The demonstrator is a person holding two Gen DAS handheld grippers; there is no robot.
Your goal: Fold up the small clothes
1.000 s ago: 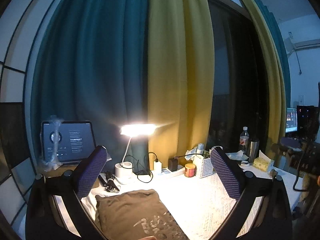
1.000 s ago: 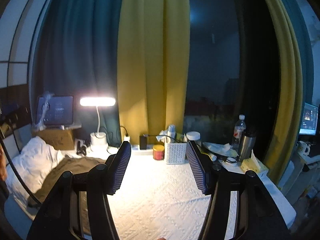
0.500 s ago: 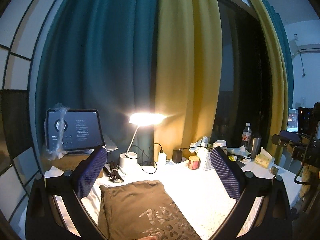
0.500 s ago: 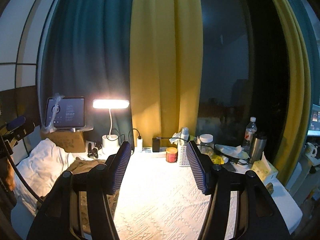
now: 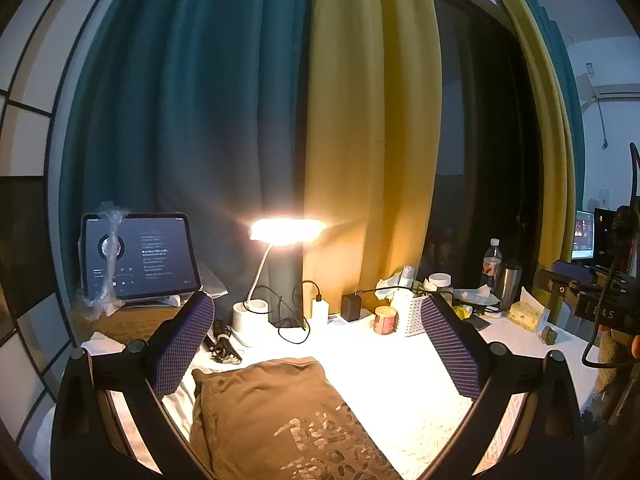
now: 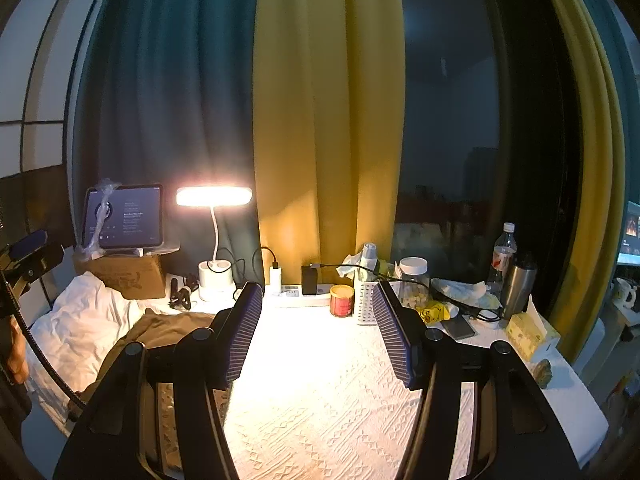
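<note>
**Brown garment flat under parted grippers**

Low in the left wrist frame, more of the brown garment [image 5: 280, 420] is shown than a second ago, as both views were tilted down. It lies smooth on the white patterned cloth [image 6: 328, 400]. Left gripper [image 5: 316, 344] and right gripper [image 6: 316, 328] are held parted, empty. Whether folding is finished cannot be told. Beyond, a lit desk lamp [image 5: 286, 230] and curtains [image 6: 324, 120] are seen.
</note>
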